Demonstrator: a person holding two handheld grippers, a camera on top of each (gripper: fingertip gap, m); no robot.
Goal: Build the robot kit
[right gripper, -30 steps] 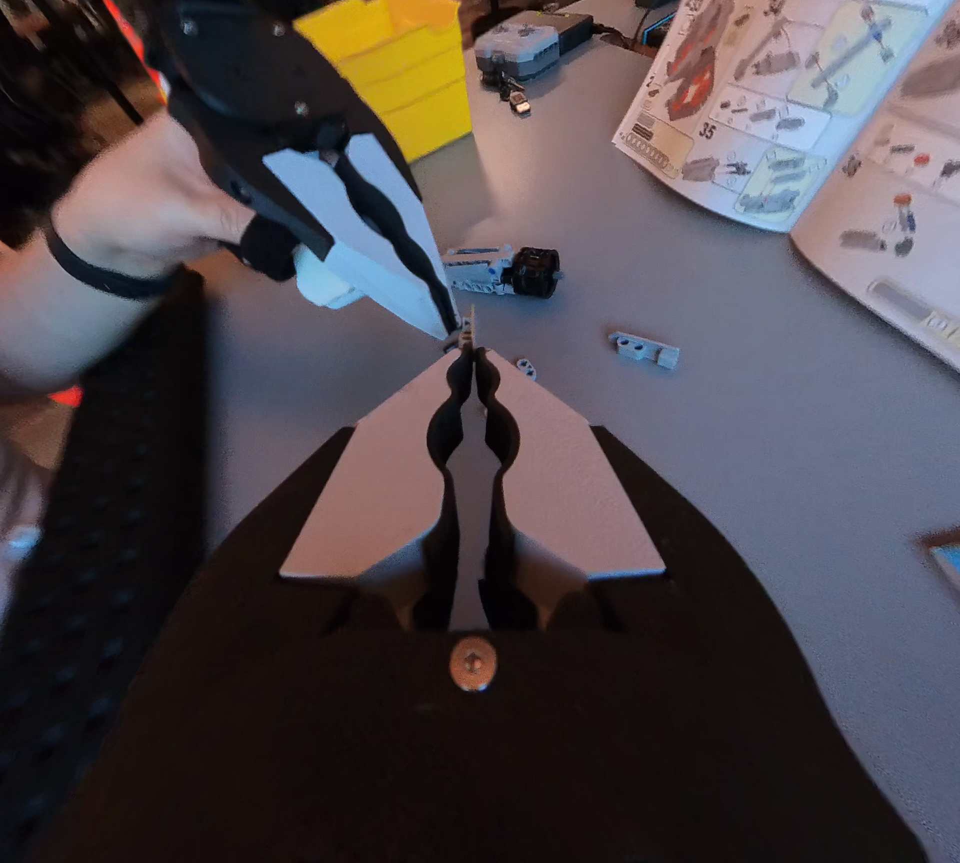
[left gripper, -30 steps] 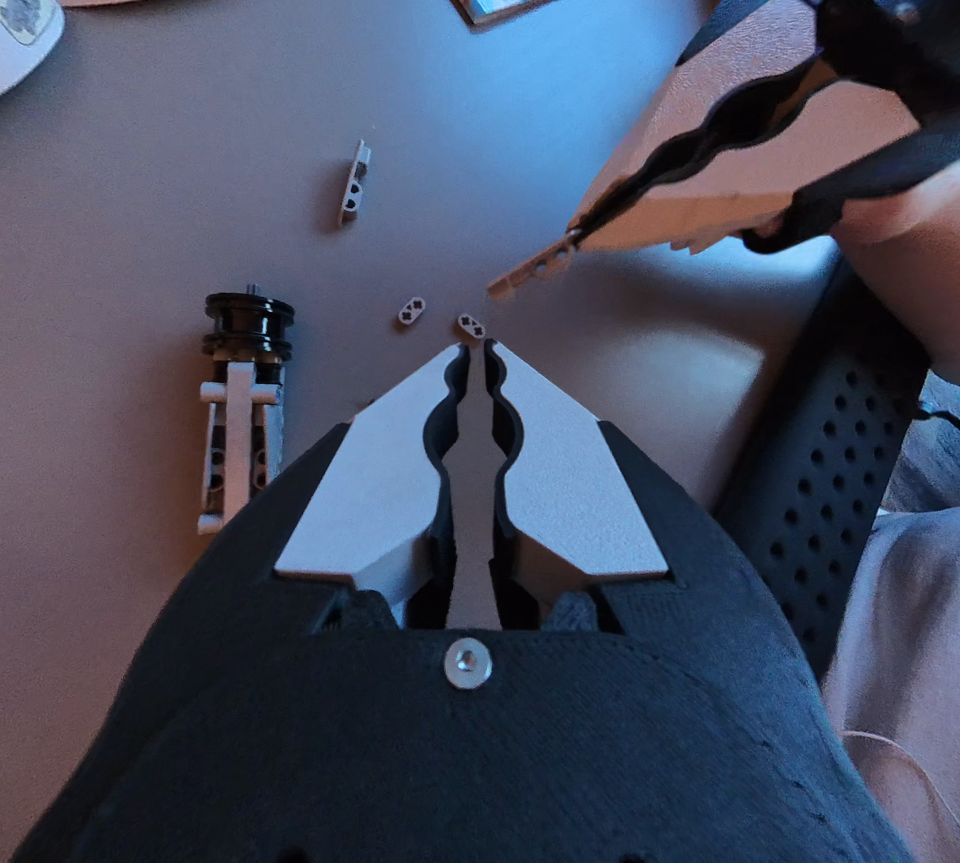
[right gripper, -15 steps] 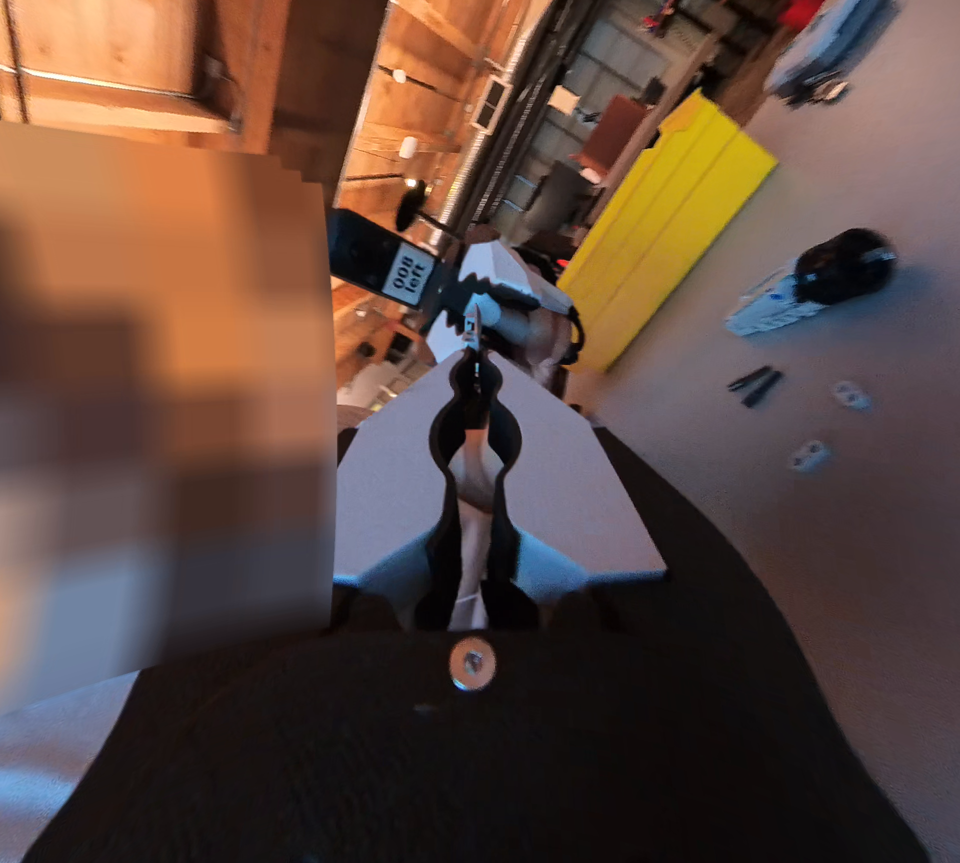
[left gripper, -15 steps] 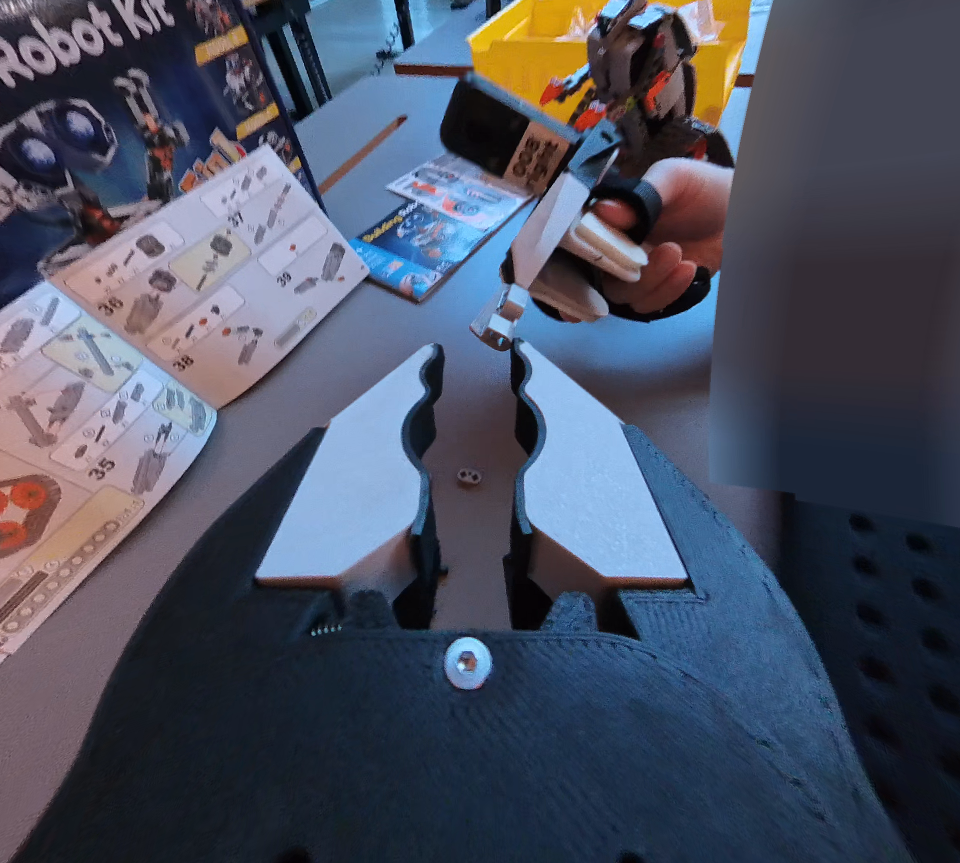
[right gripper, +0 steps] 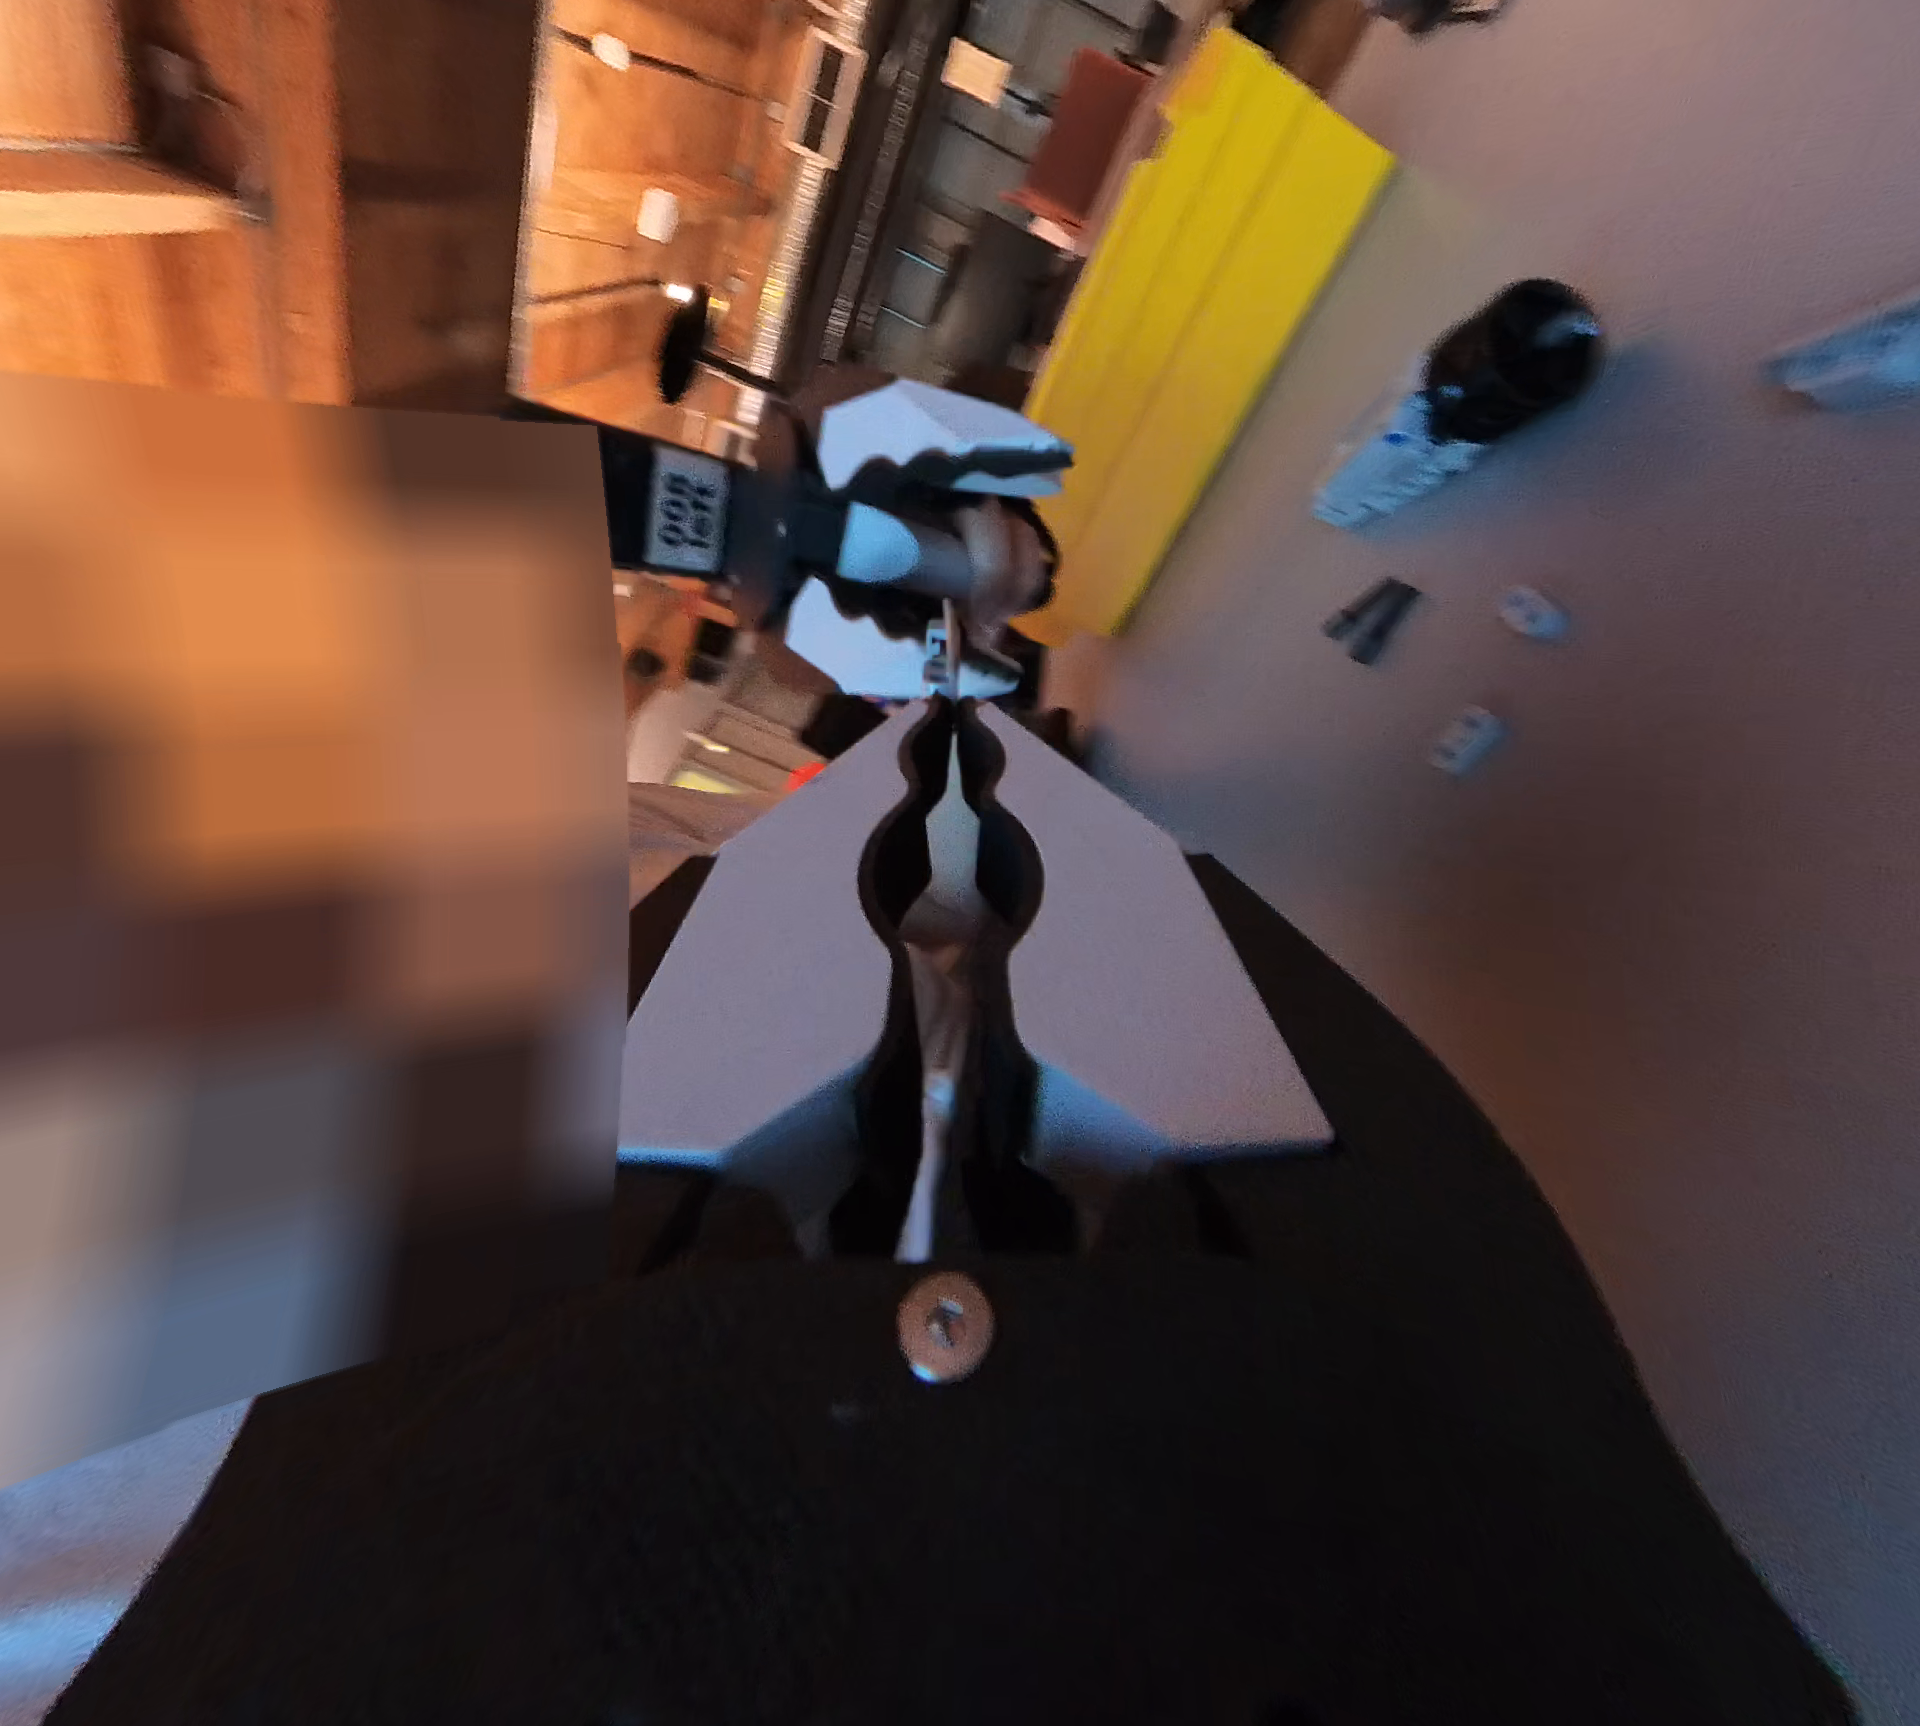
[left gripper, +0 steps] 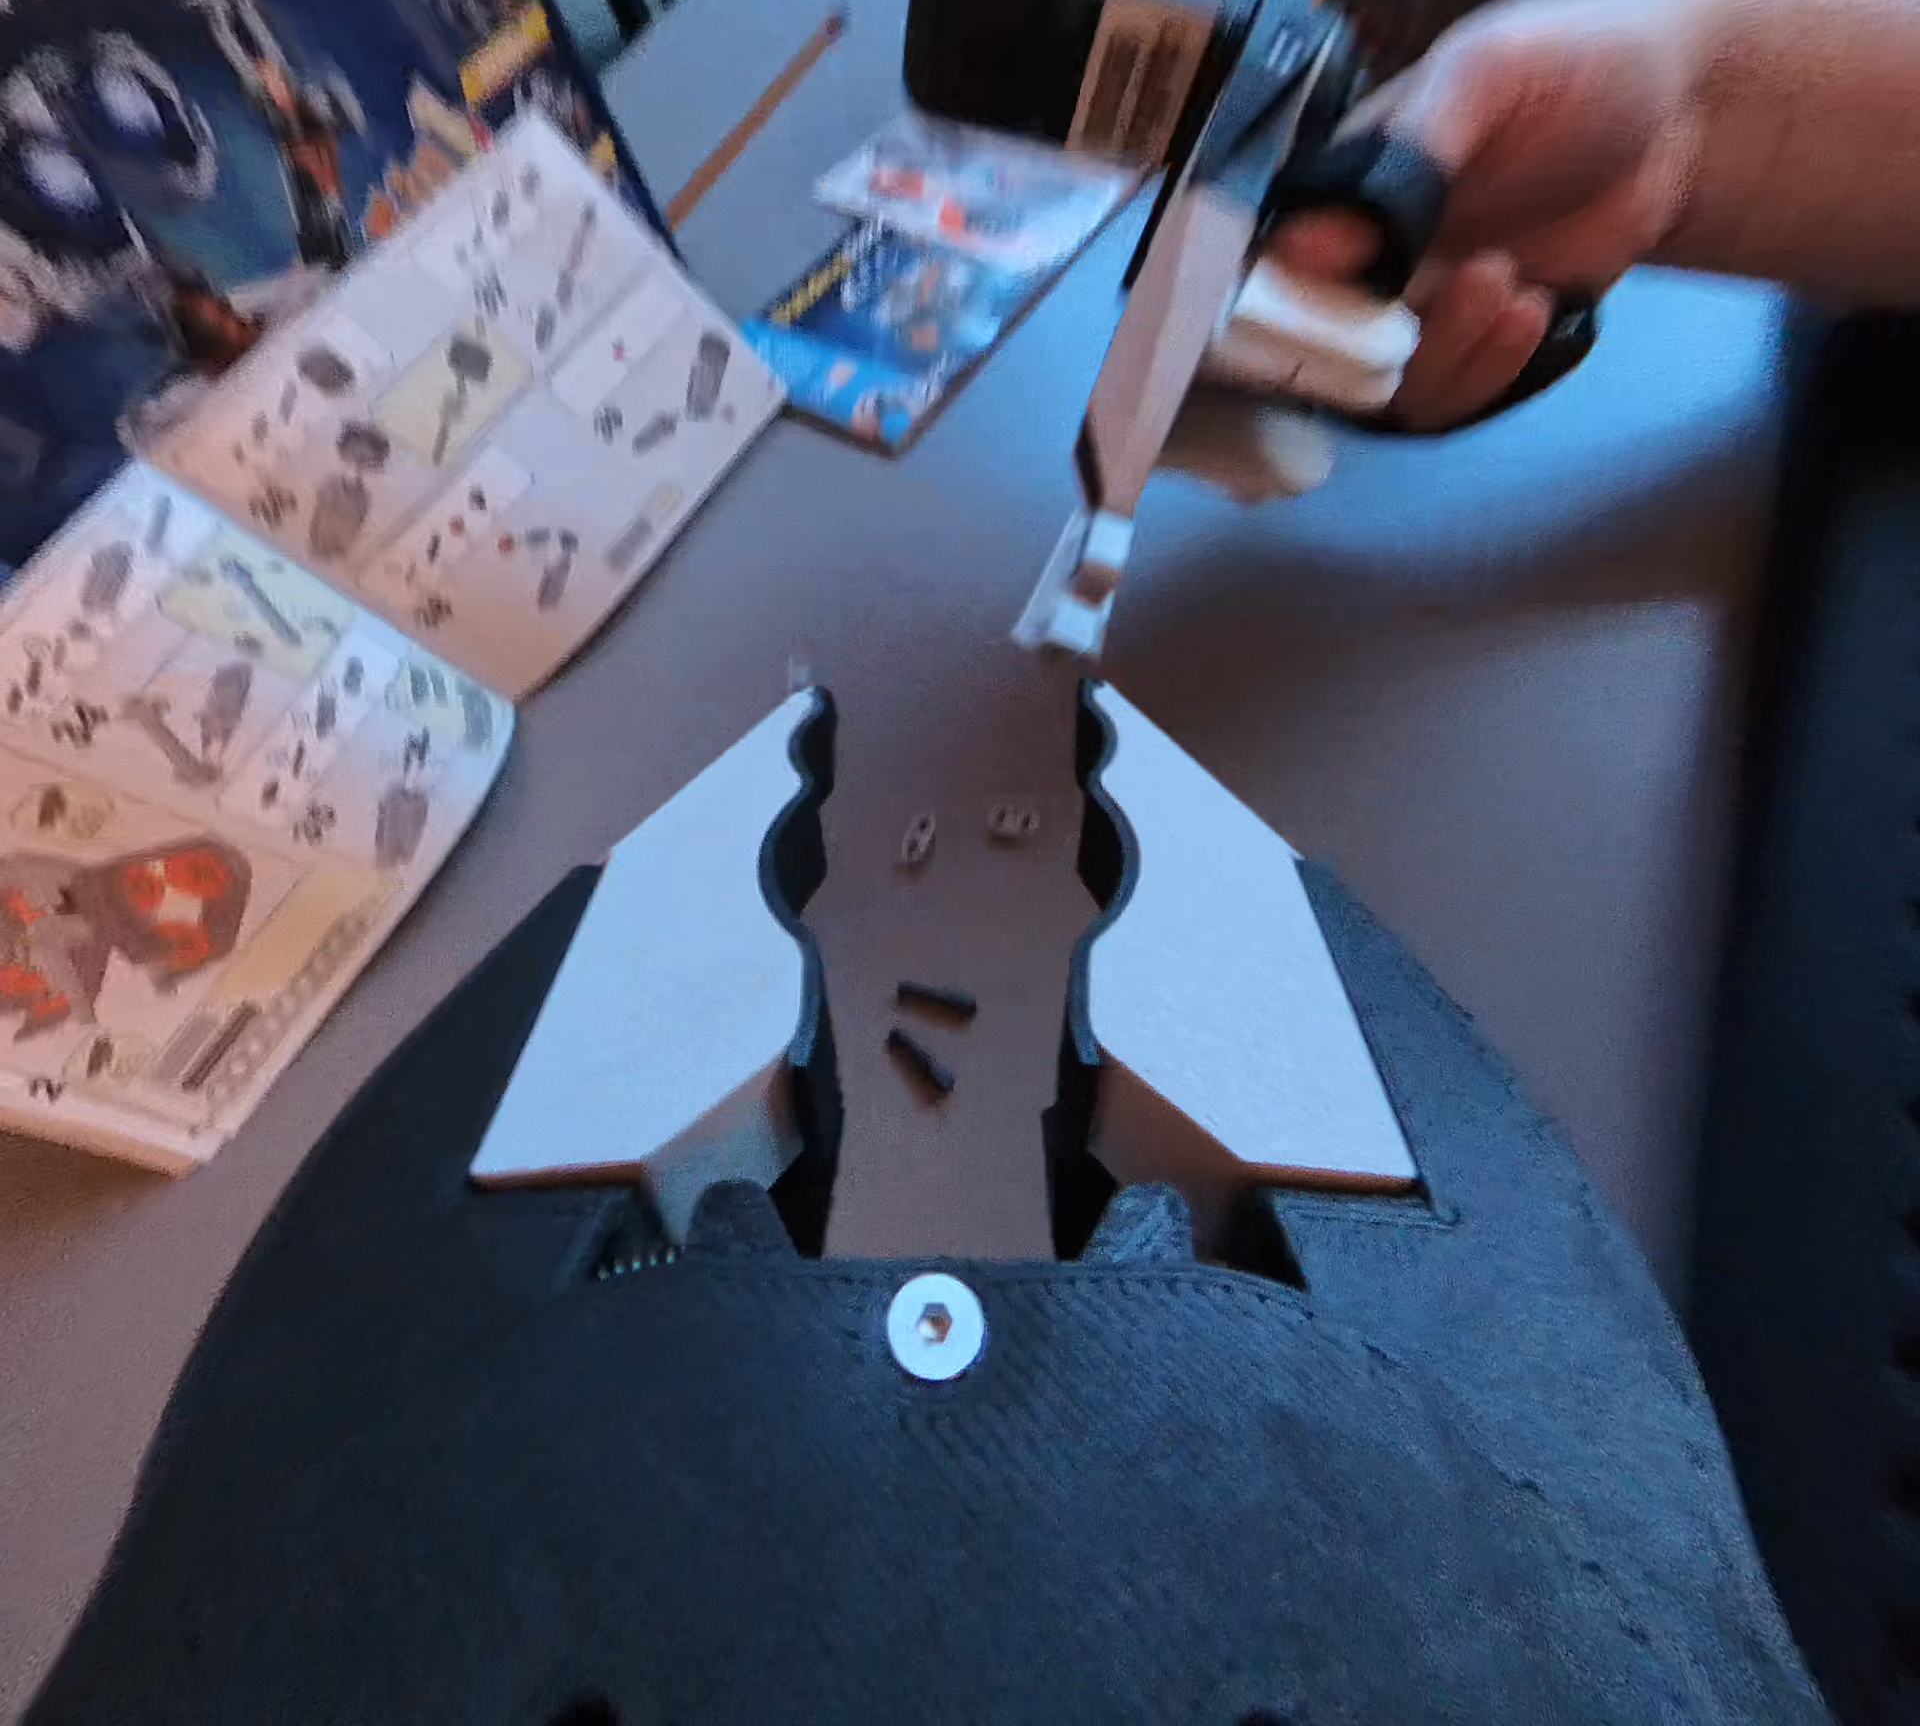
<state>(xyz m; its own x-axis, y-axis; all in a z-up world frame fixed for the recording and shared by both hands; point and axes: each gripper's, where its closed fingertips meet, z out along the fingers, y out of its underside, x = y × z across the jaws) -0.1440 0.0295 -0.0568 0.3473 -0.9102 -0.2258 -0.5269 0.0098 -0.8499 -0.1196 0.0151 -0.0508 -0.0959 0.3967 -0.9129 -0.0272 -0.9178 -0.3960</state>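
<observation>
At twelve o'clock beyond our wide, empty left claw [left gripper: 951, 700], the right claw [right gripper: 948, 712] pinches a grey beam [left gripper: 1070, 601] above the desk [left gripper: 1403, 741]; we should keep that grip firm and level, moving slowly.

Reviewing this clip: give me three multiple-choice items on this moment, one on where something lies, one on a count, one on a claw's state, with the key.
1. Where do the black pins lie?
A. on the grey table, seen between the left claw's fingers
B. inside the yellow bin
C. on the open instruction booklet

2. How many small grey connector pieces lie just beyond the pins?
A. none
B. two
C. five

3. What state is the right claw in?
A. wide open, empty
B. shut on a light grey beam piece
C. shut on a pin

Key: 1 A, both pins show on bare tabletop in the gap; 2 B, a pair lies side by side; 3 B, the beam sticks out of its closed tips.
</observation>
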